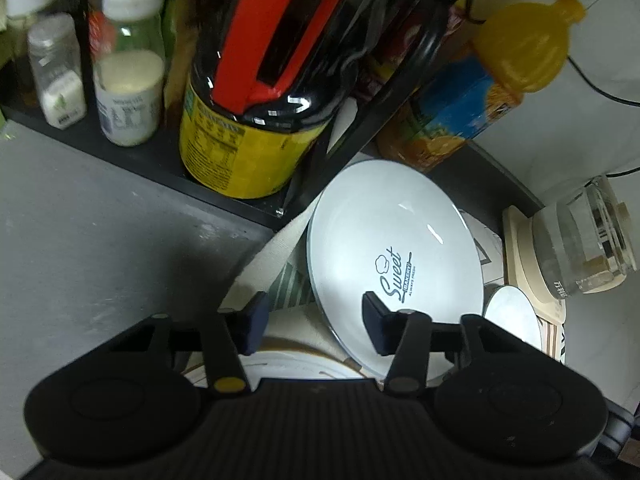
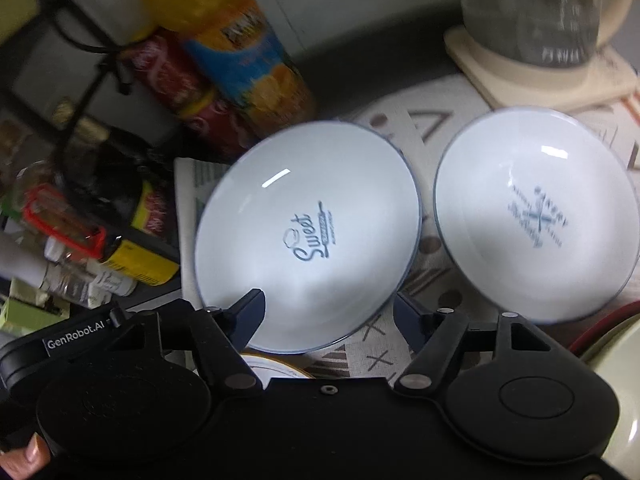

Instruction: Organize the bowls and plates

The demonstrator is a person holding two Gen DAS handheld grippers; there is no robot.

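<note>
Right wrist view: "Sweet" plate (image 2: 308,236) at centre, second plate (image 2: 536,216) just beside it at 3 o'clock, both on the patterned cloth (image 2: 420,120). Juice bottle (image 2: 244,60) at 11 o'clock behind the first plate. Glass jug (image 2: 536,12) on its base (image 2: 540,80) at 1 o'clock. Rack (image 2: 80,40) with jars at 9 o'clock. Gold-rimmed plate (image 2: 276,366) partly under the first at 6 o'clock.

The glossy white glazed "Sweet" plate (image 2: 308,236) centre frame mirrors lamp glints; the patterned cloth mat (image 2: 416,280) beneath looks matt and woven; the clear glass kettle (image 1: 584,240) at right shines.
</note>
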